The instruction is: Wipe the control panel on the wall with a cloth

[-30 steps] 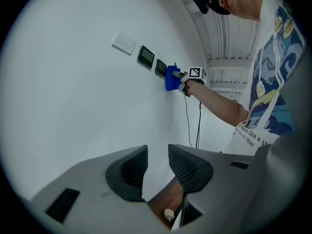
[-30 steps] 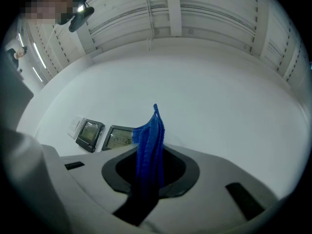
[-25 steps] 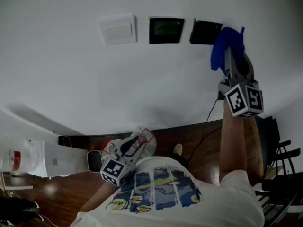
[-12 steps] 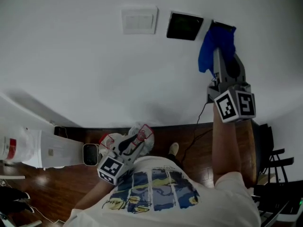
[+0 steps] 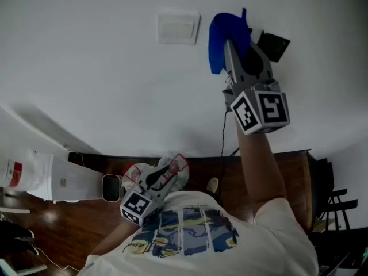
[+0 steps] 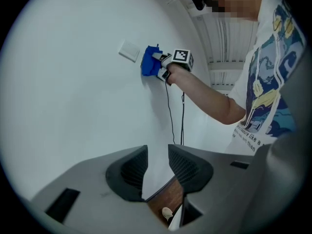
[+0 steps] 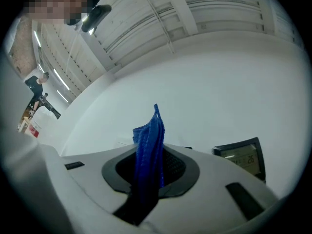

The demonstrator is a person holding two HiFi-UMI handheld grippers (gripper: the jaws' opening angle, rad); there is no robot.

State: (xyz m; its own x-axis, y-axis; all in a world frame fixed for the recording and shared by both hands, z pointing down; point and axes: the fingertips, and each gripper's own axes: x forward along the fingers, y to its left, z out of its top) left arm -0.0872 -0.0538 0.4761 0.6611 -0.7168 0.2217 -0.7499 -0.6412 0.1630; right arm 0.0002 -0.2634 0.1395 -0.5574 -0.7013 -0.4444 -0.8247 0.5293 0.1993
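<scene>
The dark square control panel (image 5: 275,46) with a lit display sits high on the white wall (image 5: 86,68), uncovered, just to the right of where I have the cloth. In the right gripper view the same panel (image 7: 241,157) shows off to the right of the jaws rather than ahead of them, so I judge the wipe is not on it at this moment.

The right gripper (image 5: 236,45) is clamped on the blue microfibre cloth (image 5: 226,33). Its jaws pinch the cloth's middle so that a bunched wad stands out past the fingertips, which lets fabric rather than hard plastic meet the wall. The arm is raised nearly straight to reach that height. The cloth lies between the panel and the white rectangular switch plate (image 5: 178,27). From the left gripper view it looks pressed against the wall, just beside the plate (image 6: 129,51). Whether another panel lies under it I cannot tell.

The left gripper (image 5: 164,174) hangs low by my waist, well apart from the work. Its jaws stand slightly apart with nothing between them; only wall and the dark wooden floor (image 6: 163,201) show through the gap. I judge it is kept down simply to stay out of the way, since one claw is enough here.
</scene>
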